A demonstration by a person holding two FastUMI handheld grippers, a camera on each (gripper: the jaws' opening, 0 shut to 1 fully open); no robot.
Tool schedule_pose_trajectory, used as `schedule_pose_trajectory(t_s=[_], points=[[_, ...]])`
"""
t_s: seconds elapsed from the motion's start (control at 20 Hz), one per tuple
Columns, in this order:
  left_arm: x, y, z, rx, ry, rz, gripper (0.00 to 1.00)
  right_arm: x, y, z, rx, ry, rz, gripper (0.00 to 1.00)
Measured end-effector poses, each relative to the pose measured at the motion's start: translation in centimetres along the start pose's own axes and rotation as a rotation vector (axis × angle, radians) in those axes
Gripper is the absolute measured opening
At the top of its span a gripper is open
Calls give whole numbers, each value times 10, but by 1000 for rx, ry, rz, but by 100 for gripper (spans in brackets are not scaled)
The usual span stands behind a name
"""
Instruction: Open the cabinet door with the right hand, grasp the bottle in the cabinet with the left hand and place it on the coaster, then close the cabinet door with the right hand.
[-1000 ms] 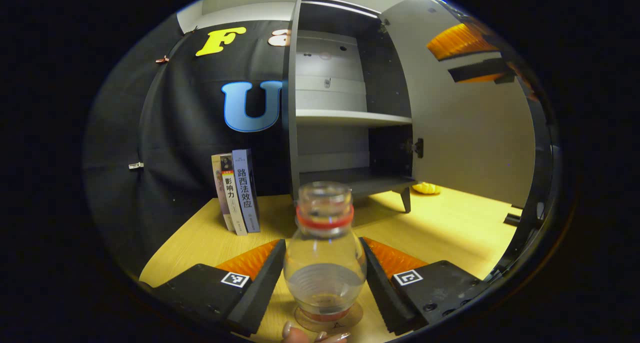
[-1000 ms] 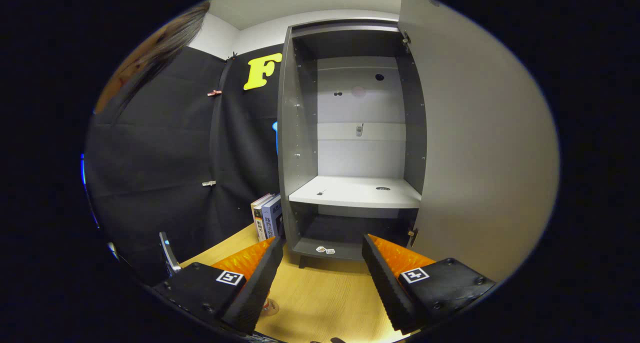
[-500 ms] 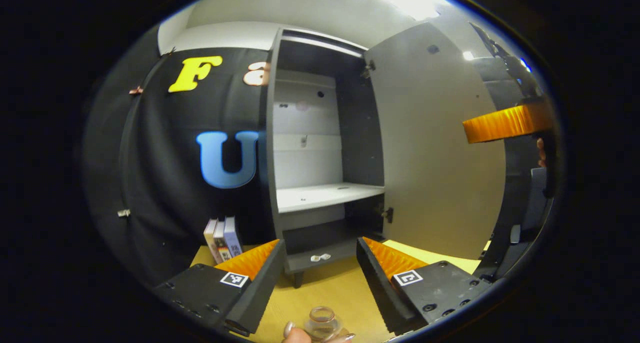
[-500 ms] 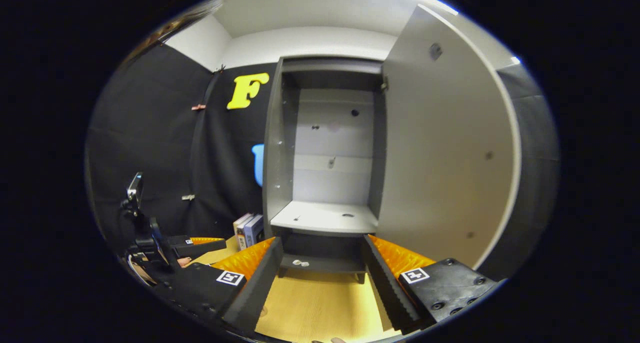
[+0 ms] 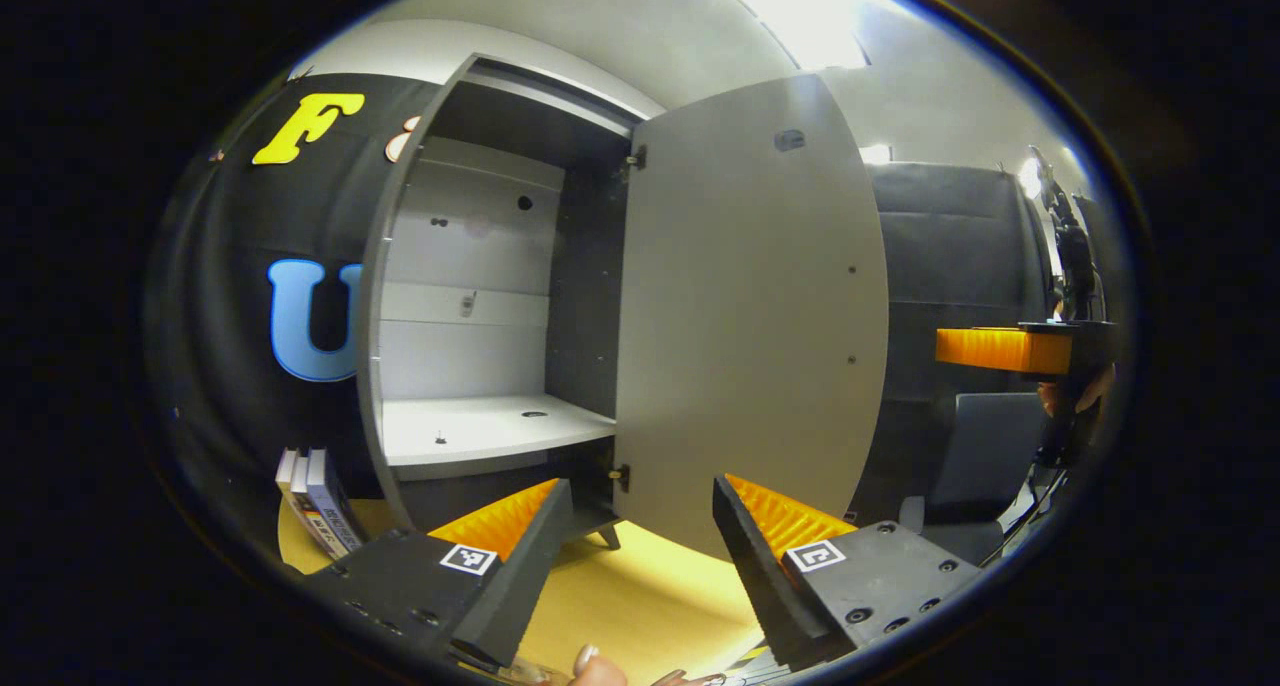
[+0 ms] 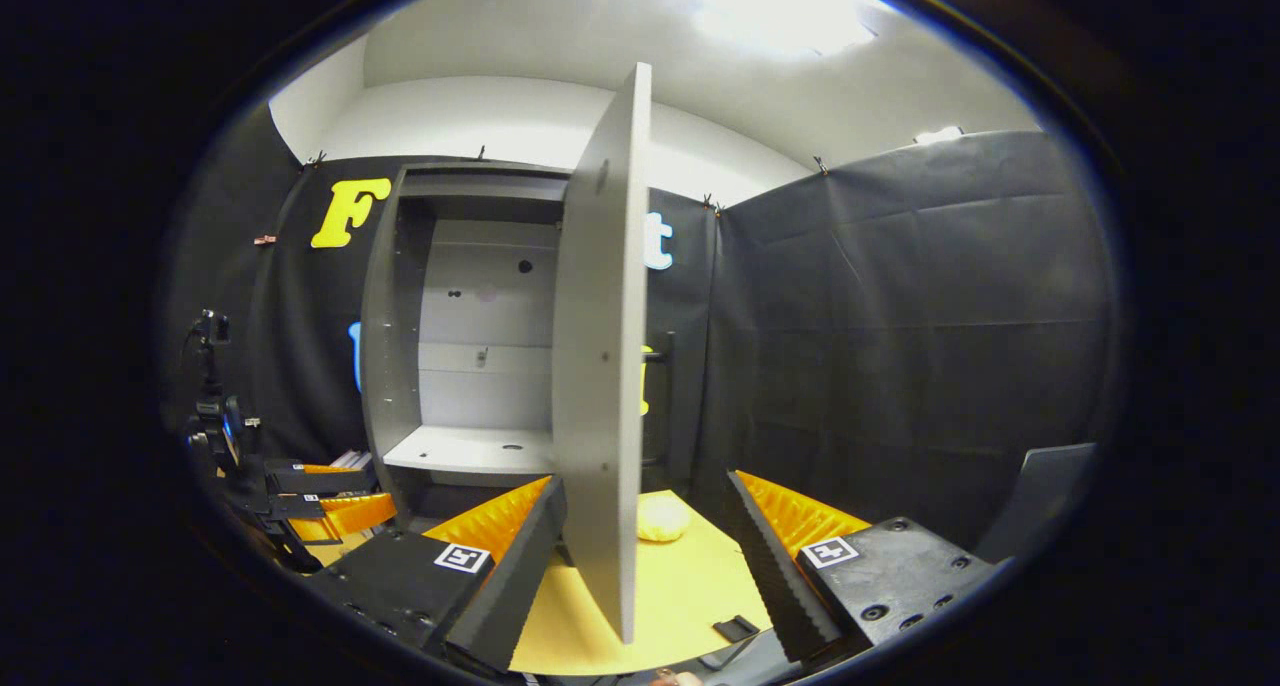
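The cabinet (image 5: 470,296) stood on the yellow worktop (image 5: 640,596) with its door (image 5: 750,306) swung wide open. Seen in the right gripper view, the door (image 6: 600,386) was nearly edge-on, its free edge pointing out over the worktop (image 6: 690,586).

The left gripper (image 5: 632,546) was held in front of the cabinet, fingers spread wide, nothing between them. A hand (image 5: 600,671) with painted nails showed at the bottom edge of the left gripper view, below the gap. A trace of clear glass lay just left of that hand; I could not tell whether it was the bottle. Bottle and coaster could not otherwise be made out.

The right gripper (image 6: 645,556) was also wide open and empty. It straddled the line of the door's free edge, 1 finger to either side, not touching it as far as could be seen. In the left gripper view the right gripper (image 5: 1010,349) appeared well to the right of the door, in a hand.

Inside the cabinet, the white shelf (image 5: 480,431) was bare. 3 books (image 5: 318,501) stood just left of the cabinet. A small yellow object (image 6: 662,518) lay on the worktop behind the door, right of the cabinet. The left gripper (image 6: 325,496) showed left of the cabinet in the right gripper view.
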State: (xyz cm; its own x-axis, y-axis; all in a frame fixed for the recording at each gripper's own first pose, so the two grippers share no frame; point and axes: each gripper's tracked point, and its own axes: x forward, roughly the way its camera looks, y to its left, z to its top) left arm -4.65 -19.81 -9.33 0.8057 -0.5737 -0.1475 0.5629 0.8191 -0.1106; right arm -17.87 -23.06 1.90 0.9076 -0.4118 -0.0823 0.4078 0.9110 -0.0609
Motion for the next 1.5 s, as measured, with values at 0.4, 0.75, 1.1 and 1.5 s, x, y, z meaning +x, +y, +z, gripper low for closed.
schedule_pose_trajectory(t_s=[0.4,0.75,1.1,1.5], points=[[22,-39,8,-32,-13,274,90,71,-21,-19,128,34,352,98],[2,-49,-6,-47,36,512,89,106,24,-27,139,33,618,97],[-38,-16,11,-101,11,568,90,79,119,-25,169,34,760,98],[-110,43,21,10,29,722,92,79,238,-26,212,53,906,98]])
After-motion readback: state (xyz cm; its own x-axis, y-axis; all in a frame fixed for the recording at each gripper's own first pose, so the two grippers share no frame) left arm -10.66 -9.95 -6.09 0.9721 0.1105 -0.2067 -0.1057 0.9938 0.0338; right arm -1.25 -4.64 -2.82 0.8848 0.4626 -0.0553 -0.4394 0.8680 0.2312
